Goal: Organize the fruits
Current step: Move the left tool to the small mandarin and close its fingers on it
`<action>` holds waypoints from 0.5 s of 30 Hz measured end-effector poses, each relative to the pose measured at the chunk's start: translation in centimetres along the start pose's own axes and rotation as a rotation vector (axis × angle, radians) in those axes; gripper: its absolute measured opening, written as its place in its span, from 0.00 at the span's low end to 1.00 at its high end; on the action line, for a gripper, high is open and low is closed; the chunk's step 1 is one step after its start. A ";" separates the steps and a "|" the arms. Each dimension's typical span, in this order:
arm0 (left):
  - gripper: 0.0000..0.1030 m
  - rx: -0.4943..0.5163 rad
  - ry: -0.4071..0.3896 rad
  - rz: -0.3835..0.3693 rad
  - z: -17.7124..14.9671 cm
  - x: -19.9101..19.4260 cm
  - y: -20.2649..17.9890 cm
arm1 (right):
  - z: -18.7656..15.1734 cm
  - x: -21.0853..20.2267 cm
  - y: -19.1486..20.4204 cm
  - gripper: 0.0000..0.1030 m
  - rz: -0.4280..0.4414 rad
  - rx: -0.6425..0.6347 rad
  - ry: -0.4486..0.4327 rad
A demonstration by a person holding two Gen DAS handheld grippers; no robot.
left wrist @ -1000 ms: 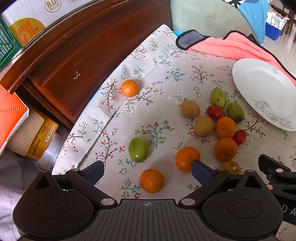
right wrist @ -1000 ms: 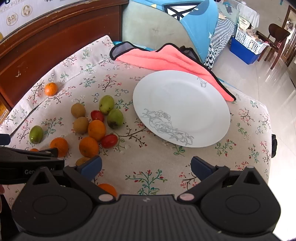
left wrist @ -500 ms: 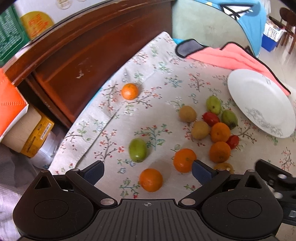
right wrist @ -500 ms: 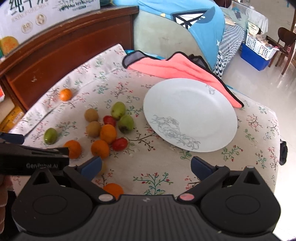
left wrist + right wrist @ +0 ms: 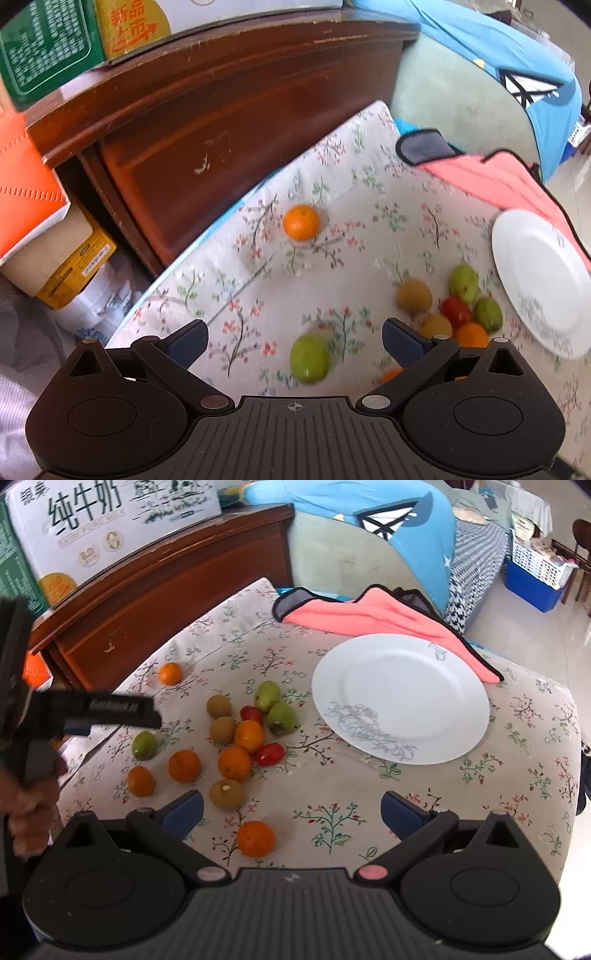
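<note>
Left gripper (image 5: pixel 293 341) held level above the floral cloth (image 5: pixel 332 775), jaws spread, nothing between them; a hand (image 5: pixel 26 812) grips its handle. Right gripper (image 5: pixel 291 810) hovers low at the near edge, jaws wide, empty. Loose on the cloth, left of the bare white plate (image 5: pixel 400 698): six oranges, one lone orange (image 5: pixel 170 673) apart by the wooden headboard (image 5: pixel 166 590); three green fruits; three brownish ones, possibly kiwis; two red tomatoes

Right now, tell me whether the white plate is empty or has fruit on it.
Empty. The white plate shows only its grey flower print; all the fruit, like the nearest orange, lies on the floral cloth beside it.
</note>
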State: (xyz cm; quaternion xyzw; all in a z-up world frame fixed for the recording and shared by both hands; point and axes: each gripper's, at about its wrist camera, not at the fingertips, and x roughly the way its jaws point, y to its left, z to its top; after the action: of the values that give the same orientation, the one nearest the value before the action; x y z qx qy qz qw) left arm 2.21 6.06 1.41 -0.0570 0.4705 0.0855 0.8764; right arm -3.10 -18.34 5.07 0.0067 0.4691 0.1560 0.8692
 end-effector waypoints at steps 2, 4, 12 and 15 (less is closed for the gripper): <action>0.98 0.009 -0.006 -0.003 0.6 0.5 -0.2 | 0.0 -0.2 0.2 0.99 0.002 -0.010 -0.010; 0.98 0.004 -0.011 -0.017 1.2 1.1 -0.2 | 0.0 -0.5 0.2 0.99 0.007 -0.011 -0.015; 0.98 0.029 -0.034 -0.015 3.7 4.3 -0.2 | -0.3 -0.2 0.0 0.99 0.017 -0.008 0.007; 0.98 0.023 -0.043 -0.040 4.5 5.2 0.2 | -0.3 0.0 -0.2 0.99 0.022 0.002 0.015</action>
State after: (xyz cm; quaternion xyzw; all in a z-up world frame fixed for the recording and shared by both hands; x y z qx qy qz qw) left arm 8.67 7.61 -0.44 -0.0545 0.4513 0.0635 0.8884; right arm -3.31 -18.56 4.88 0.0114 0.4758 0.1650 0.8639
